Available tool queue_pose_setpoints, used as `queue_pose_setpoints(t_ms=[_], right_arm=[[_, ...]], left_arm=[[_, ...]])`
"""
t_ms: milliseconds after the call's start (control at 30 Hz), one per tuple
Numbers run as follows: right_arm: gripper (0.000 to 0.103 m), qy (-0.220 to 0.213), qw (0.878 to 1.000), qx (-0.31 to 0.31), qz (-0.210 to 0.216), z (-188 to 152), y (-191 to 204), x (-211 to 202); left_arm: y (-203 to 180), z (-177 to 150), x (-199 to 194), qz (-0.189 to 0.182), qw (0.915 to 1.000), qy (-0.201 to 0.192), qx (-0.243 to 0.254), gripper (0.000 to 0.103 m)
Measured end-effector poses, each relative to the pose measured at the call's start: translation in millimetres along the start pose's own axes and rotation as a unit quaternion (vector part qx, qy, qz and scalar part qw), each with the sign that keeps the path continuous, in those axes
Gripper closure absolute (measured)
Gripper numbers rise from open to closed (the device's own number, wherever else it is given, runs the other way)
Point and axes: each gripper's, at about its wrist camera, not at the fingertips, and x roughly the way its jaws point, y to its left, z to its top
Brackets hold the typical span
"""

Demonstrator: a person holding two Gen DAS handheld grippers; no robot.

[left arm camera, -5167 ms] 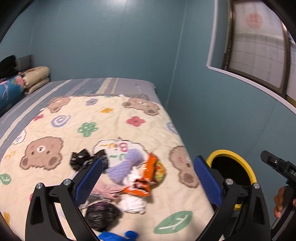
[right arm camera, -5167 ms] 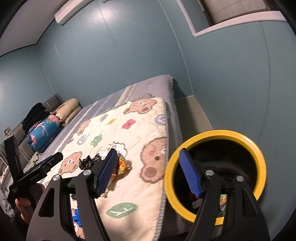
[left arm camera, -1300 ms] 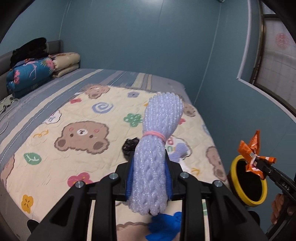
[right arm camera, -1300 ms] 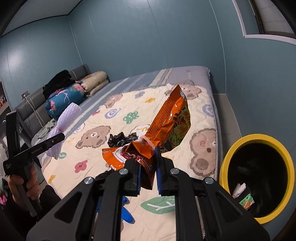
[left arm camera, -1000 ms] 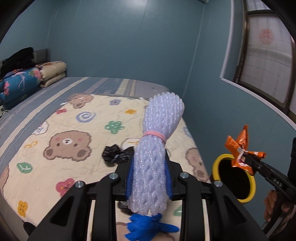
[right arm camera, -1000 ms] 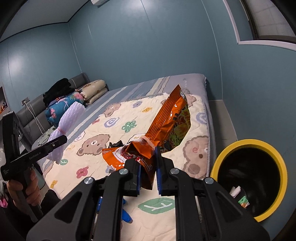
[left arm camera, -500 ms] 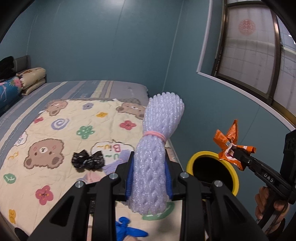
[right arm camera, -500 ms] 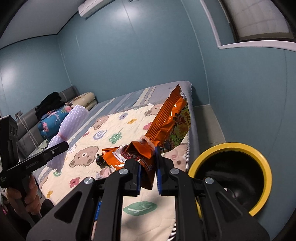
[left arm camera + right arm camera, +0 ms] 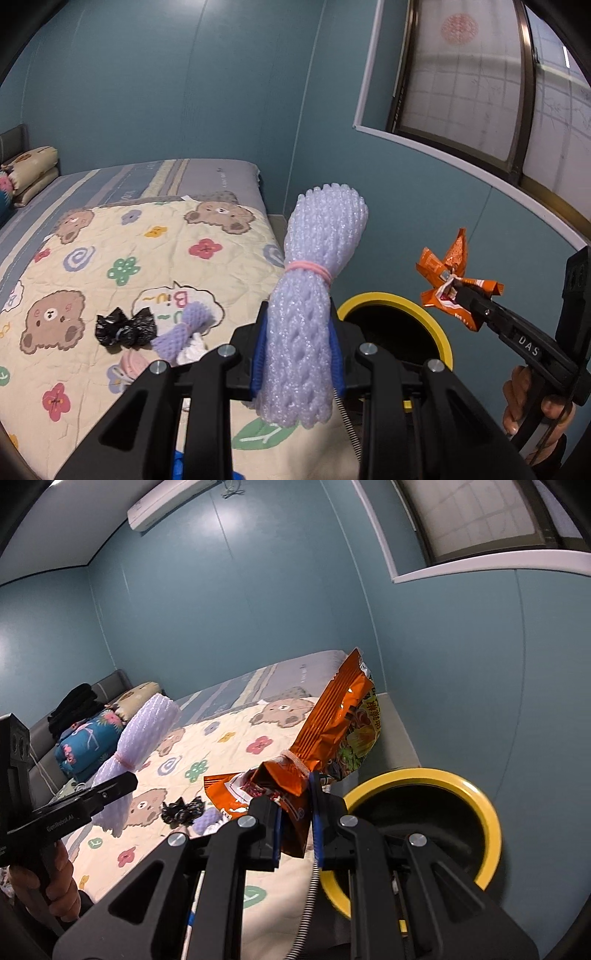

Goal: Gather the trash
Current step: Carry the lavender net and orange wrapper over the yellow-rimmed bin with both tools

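My left gripper (image 9: 297, 354) is shut on a lilac foam net roll (image 9: 314, 280) tied with a pink band, held upright in front of the lens. The roll also shows at the left of the right wrist view (image 9: 147, 734). My right gripper (image 9: 295, 825) is shut on an orange snack bag (image 9: 332, 734), crumpled at the pinch. In the left wrist view the snack bag (image 9: 448, 284) hangs above and right of the yellow-rimmed bin (image 9: 439, 332). The bin (image 9: 484, 812) stands on the floor beside the bed, just ahead of the right fingers.
On the bear-print quilt (image 9: 110, 258) lie a black crumpled bag (image 9: 123, 326), a smaller lilac foam net (image 9: 181, 328), a pink scrap (image 9: 131, 363) and white paper (image 9: 192, 349). Pillows (image 9: 92, 734) are stacked at the bed's far end. A window (image 9: 480, 74) sits in the blue wall.
Both grippers have swung right, away from the bed's middle and toward the bin, still holding the foam roll and the snack bag. The bin now looms larger in both views.
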Motion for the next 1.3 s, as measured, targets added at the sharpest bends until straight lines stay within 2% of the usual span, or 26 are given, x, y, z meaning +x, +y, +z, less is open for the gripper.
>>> queue_pose_setpoints(t_ms=[467, 700, 1067, 1300], right_arm=[[0.09, 0.0, 0.998, 0.029, -0.049, -1.8, -47.5, 9.7], [0.091, 0.012, 0.997, 0.047, -0.059, -3.7, -67.7, 29.4], [0.09, 0.04, 0.994, 0.07, -0.075, -12.5, -106.3, 64.0], [0.09, 0.05, 0.992, 0.082, -0.079, -21.6, -117.1, 72.3]], left_arm=[[-40.3, -2.8, 58.2, -0.032, 0.9985, 0.044, 0.012, 0.077], [-54.9, -11.6, 89.2, -0.038, 0.9963, 0.072, 0.027, 0.077], [-67.4, -27.1, 144.4, -0.046, 0.9911, 0.121, 0.03, 0.077], [-74.4, -34.0, 169.2, -0.059, 0.9877, 0.142, 0.024, 0.076]])
